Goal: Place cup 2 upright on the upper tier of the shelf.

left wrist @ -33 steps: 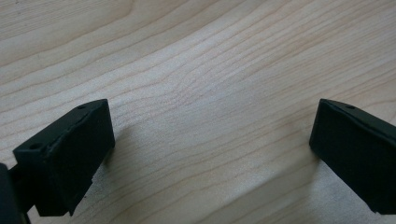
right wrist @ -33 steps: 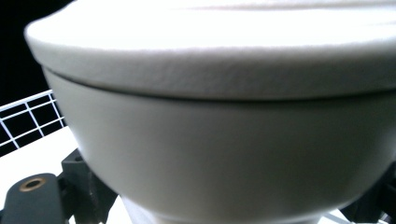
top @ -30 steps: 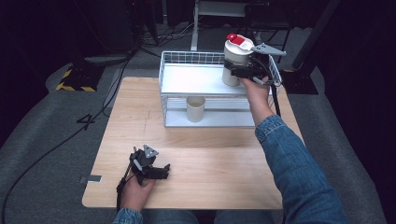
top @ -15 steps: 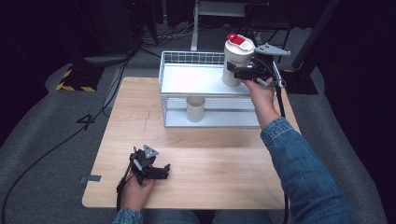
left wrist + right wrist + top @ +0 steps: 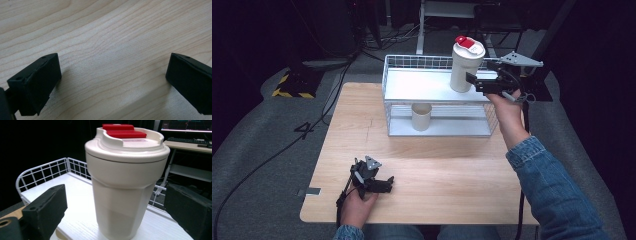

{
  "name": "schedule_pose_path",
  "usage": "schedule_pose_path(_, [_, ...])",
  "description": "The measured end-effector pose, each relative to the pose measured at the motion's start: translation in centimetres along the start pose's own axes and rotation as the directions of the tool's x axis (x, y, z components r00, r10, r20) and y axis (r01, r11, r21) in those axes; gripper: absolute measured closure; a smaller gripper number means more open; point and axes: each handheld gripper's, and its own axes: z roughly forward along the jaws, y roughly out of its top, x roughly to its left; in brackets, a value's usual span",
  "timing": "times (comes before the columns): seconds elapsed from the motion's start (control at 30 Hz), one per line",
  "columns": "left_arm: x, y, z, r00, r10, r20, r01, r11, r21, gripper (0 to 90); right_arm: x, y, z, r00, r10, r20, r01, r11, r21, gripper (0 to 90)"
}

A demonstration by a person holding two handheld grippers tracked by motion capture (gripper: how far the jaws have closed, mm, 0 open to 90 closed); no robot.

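A cream tumbler [image 5: 463, 67] with a red-topped lid stands upright on the top shelf of a white wire rack [image 5: 417, 86]. My right gripper [image 5: 473, 83] is at the tumbler's right side, open. In the right gripper view the tumbler [image 5: 125, 192] rises between the wide-apart jaws of that gripper [image 5: 115, 210], and neither jaw touches it. My left gripper [image 5: 384, 184] rests low on the wooden table [image 5: 447, 170] near its front left. The left gripper [image 5: 110, 82] is open, with only bare wood between its jaws.
A small beige cup [image 5: 421, 116] stands on the rack's lower shelf, below the tumbler's level. The rack has a low wire rim [image 5: 42, 173] around its top shelf. Dark floor, cables and a desk frame [image 5: 437, 20] lie beyond the table.
The right gripper has let go of the tumbler and drawn back slightly to the right; the tumbler now stands alone on the top shelf. The left gripper has not moved.
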Motion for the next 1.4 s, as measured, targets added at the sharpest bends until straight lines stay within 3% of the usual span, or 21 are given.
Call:
schedule_pose_path(0.2, [0.0, 0.0, 0.0, 1.0000, 0.000, 0.000, 0.000, 1.0000, 0.000, 0.5, 0.7, -0.4, -2.5, 0.9987, -0.043, -0.027, 0.043, 0.999, 0.015, 5.8])
schedule_pose_path(0.47, [0.0, 0.0, 0.0, 1.0000, -0.001, 0.000, 0.001, 1.0000, -0.002, 0.5, 0.7, -1.6, -5.0, 0.9984, -0.026, -0.050, 0.027, 1.000, 0.013, 5.8])
schedule_pose_path(0.7, [0.0, 0.1, 0.1, 1.0000, -0.002, 0.001, 0.002, 1.0000, 0.001, 0.5, 0.7, -2.9, -7.6, 0.9967, -0.052, -0.063, 0.055, 0.997, 0.049, 8.8])
schedule_pose_path(0.9, [0.0, 0.1, 0.1, 1.0000, 0.003, 0.001, -0.003, 1.0000, 0.002, 0.5, 0.6, -4.1, -9.1, 0.9959, -0.047, -0.077, 0.053, 0.996, 0.076, 15.1])
schedule_pose_path(1.2, [0.0, 0.1, 0.1, 1.0000, 0.004, 0.000, -0.004, 1.0000, 0.000, 0.5, 0.5, -6.4, -11.1, 0.9960, -0.023, -0.086, 0.032, 0.995, 0.096, 15.4])
schedule_pose_path(1.4, [0.0, 0.1, 0.1, 1.0000, 0.005, 0.000, -0.005, 1.0000, 0.001, 0.5, 0.4, -8.0, -12.6, 0.9975, -0.023, -0.067, 0.032, 0.991, 0.128, 15.3])
